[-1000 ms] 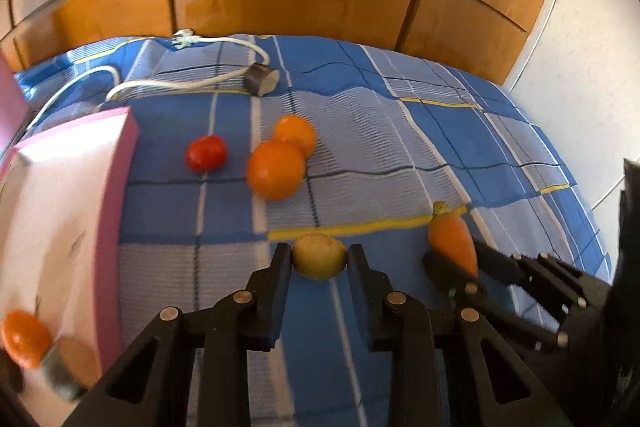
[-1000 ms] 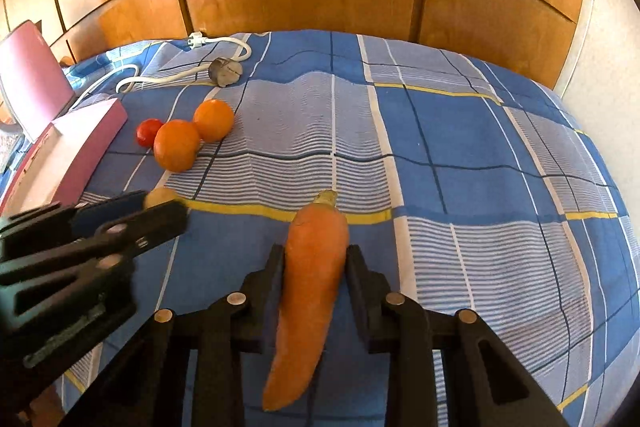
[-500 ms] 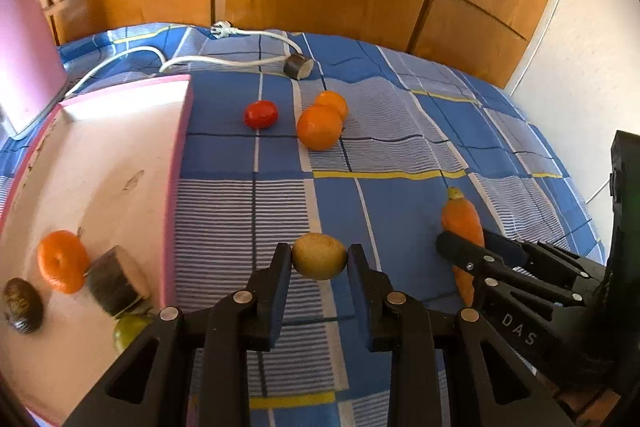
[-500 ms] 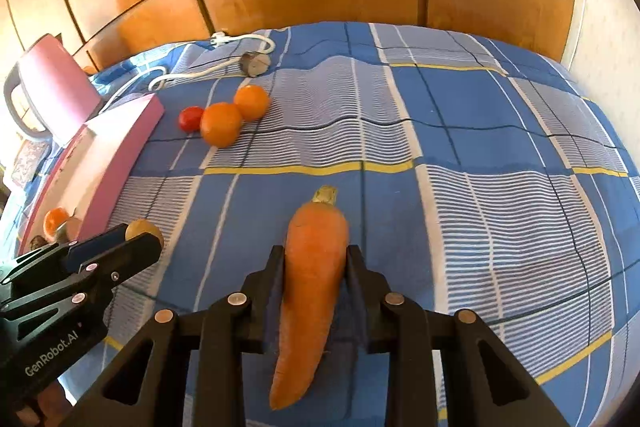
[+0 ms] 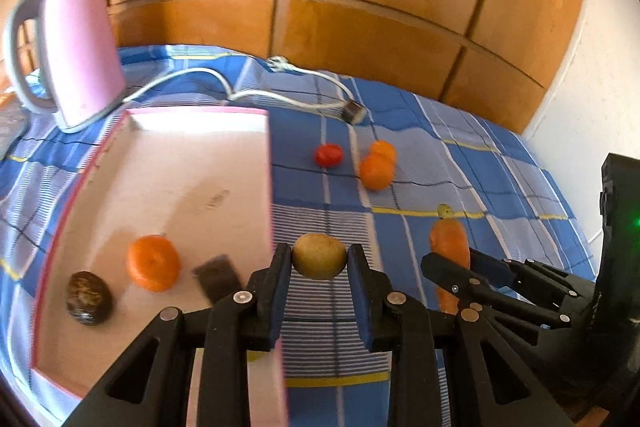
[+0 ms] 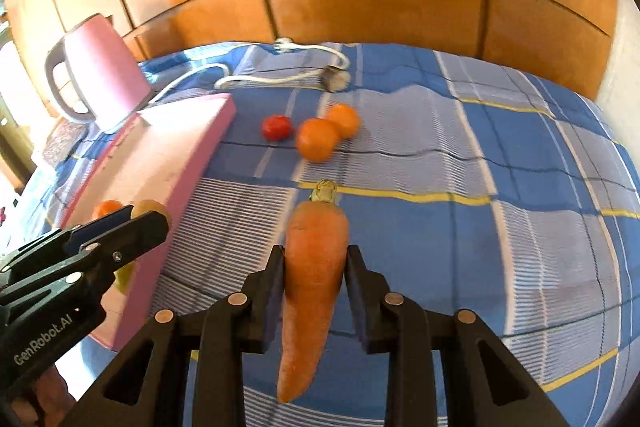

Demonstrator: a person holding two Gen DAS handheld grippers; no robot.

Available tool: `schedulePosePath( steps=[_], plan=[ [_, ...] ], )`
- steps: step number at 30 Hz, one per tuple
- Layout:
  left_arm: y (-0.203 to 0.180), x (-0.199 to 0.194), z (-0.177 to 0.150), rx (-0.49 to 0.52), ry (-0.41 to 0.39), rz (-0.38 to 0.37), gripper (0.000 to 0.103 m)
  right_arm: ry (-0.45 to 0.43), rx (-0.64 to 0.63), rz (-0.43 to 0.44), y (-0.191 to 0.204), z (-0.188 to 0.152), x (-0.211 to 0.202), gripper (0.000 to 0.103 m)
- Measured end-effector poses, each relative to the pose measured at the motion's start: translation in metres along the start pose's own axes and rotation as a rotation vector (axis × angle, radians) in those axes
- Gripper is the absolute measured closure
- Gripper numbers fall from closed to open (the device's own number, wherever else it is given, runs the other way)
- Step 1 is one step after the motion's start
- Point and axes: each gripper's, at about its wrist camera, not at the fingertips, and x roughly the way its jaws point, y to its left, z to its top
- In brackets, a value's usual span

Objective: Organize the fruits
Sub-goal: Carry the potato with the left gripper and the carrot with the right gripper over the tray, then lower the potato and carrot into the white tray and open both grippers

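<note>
Bed [image 6: 520, 187] under blue plaid cover with yellow stripes, wooden panelled wall behind, white wall at right. Left hand-held gripper [image 5: 319, 263] clamped on yellowish round fruit [image 5: 319, 255], raised over right rim of pink tray [image 5: 269, 187]. Right hand-held gripper [image 6: 315, 263] clamped on carrot [image 6: 314, 283], above bed middle. Two oranges [image 6: 318, 139], tomato [image 6: 276, 127] lie mid-bed. Pink kettle [image 5: 80, 43] at far left corner.
</note>
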Motion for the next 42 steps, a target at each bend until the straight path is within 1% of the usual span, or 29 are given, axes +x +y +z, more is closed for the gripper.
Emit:
schedulePosePath(
  steps=[6,12,18,24,27,32,38,42],
  plan=[
    [0.028,-0.012,0.002,-0.046,-0.028,0.036,0.074,0.004,-0.048,0.068,0.032,0.014,0.003,0.074],
    [0.053,-0.018,0.003,-0.082,-0.039,0.067,0.074,0.017,-0.082,0.128,0.06,0.027,0.007,0.074],
    [0.086,-0.023,0.005,-0.138,-0.051,0.106,0.074,0.049,-0.071,0.198,0.081,0.042,0.019,0.074],
    [0.116,-0.024,0.013,-0.191,-0.06,0.152,0.074,0.077,-0.068,0.249,0.105,0.054,0.034,0.073],
    [0.128,-0.026,0.013,-0.217,-0.068,0.185,0.071,0.085,-0.06,0.265,0.115,0.059,0.039,0.073],
    [0.137,-0.025,0.007,-0.239,-0.055,0.202,0.07,0.081,-0.062,0.262,0.122,0.059,0.043,0.072],
    [0.134,-0.023,-0.003,-0.251,-0.036,0.221,0.07,0.098,-0.031,0.251,0.111,0.048,0.041,0.072],
    [0.128,-0.023,-0.007,-0.247,-0.027,0.219,0.07,0.097,-0.012,0.242,0.103,0.039,0.035,0.072]
  ],
)
